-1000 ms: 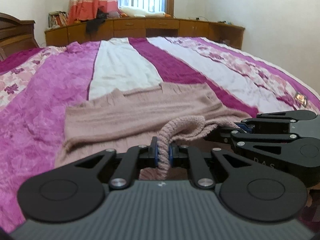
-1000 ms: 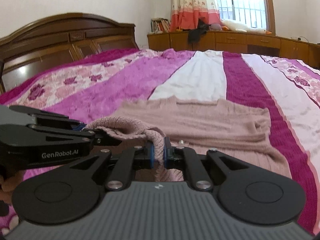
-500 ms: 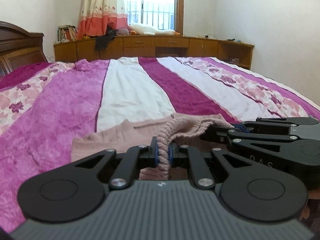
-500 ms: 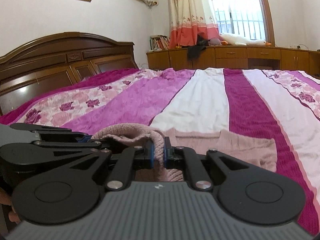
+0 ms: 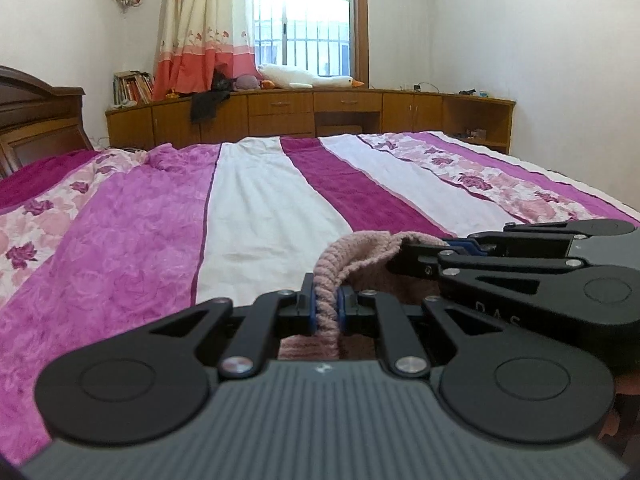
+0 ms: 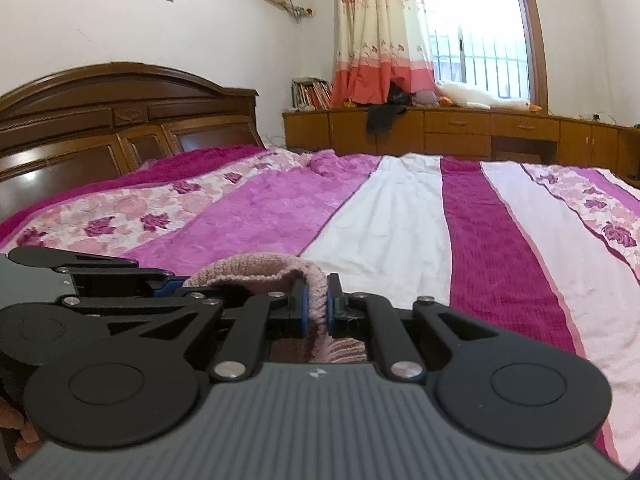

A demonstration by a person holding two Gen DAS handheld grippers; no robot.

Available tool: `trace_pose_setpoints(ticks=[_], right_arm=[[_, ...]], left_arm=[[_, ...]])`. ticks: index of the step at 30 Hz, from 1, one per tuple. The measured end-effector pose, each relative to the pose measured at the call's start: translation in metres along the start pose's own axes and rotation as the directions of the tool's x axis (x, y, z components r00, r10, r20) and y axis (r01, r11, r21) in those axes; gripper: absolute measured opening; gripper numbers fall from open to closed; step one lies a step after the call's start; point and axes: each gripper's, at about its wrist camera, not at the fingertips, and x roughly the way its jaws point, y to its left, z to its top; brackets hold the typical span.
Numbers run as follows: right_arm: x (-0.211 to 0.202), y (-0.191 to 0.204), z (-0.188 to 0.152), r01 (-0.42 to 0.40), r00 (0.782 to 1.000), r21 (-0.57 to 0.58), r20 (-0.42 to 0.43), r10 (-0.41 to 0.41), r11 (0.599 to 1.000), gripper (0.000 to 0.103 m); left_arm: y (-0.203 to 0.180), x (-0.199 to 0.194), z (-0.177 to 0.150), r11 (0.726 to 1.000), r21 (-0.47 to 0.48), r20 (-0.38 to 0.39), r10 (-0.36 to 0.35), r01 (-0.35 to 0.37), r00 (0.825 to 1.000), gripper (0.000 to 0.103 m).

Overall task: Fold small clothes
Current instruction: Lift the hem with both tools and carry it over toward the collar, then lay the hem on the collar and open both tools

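Readable only in the left wrist view: pale letters "D A S" on the black body of the right gripper point(image 5: 456, 245), lower right of the frame, partly cut off below by a linkage arm. A small pale emblem, no letters, at the centre of each gripper's grey ribbed housing, low in both views. Book spines on the shelf point(image 6: 312, 94), upper middle of the right wrist view, too small to read.

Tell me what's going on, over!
Left hand-held gripper and right hand-held gripper both shut on the pink knit sweater. Sweater edge lifted above the striped bedspread. Nothing in the way.
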Motion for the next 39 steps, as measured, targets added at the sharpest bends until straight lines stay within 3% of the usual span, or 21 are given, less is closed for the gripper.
trace_pose_setpoints(ticks=[6, 16, 26, 28, 30, 32, 33, 36, 39], right_arm=[[0.065, -0.017, -0.013, 0.041, 0.996, -0.006, -0.081, -0.041, 0.999, 0.010], [0.152, -0.042, -0.060, 0.030, 0.978, 0.028, -0.208, -0.023, 0.999, 0.010], [0.186, -0.061, -0.081, 0.003, 0.947, 0.140, -0.318, 0.043, 0.990, 0.012], [0.184, -0.061, -0.080, 0.011, 0.948, 0.151, -0.317, 0.038, 0.988, 0.018], [0.176, -0.061, -0.078, 0.036, 0.953, 0.158, -0.304, 0.014, 0.987, 0.037], [0.166, -0.062, -0.076, 0.053, 0.958, 0.168, -0.287, -0.003, 0.984, 0.048], [0.160, -0.063, -0.074, 0.051, 0.960, 0.175, -0.281, 0.000, 0.983, 0.049], [0.141, -0.064, -0.071, 0.049, 0.965, 0.195, -0.261, 0.004, 0.980, 0.056], [0.118, -0.064, -0.070, 0.050, 0.970, 0.195, -0.242, -0.002, 0.980, 0.058]], left_arm=[[0.013, 0.057, -0.009, 1.000, -0.025, -0.069, 0.006, -0.008, 0.998, 0.011], [0.029, 0.137, -0.045, 0.999, -0.026, -0.174, 0.022, -0.027, 0.985, 0.012], [0.040, 0.174, -0.065, 0.997, -0.070, -0.274, 0.008, -0.028, 0.962, 0.014], [0.039, 0.172, -0.065, 0.998, -0.063, -0.270, 0.011, -0.029, 0.963, 0.015], [0.037, 0.168, -0.064, 0.998, -0.052, -0.263, 0.018, -0.033, 0.965, 0.015], [0.036, 0.163, -0.062, 0.998, -0.044, -0.257, 0.028, -0.041, 0.966, 0.015], [0.037, 0.160, -0.061, 0.998, -0.043, -0.256, 0.030, -0.042, 0.966, 0.020], [0.038, 0.145, -0.059, 0.996, -0.039, -0.248, 0.065, -0.077, 0.967, 0.050], [0.040, 0.130, -0.056, 0.996, -0.032, -0.228, 0.073, -0.082, 0.971, 0.054]])
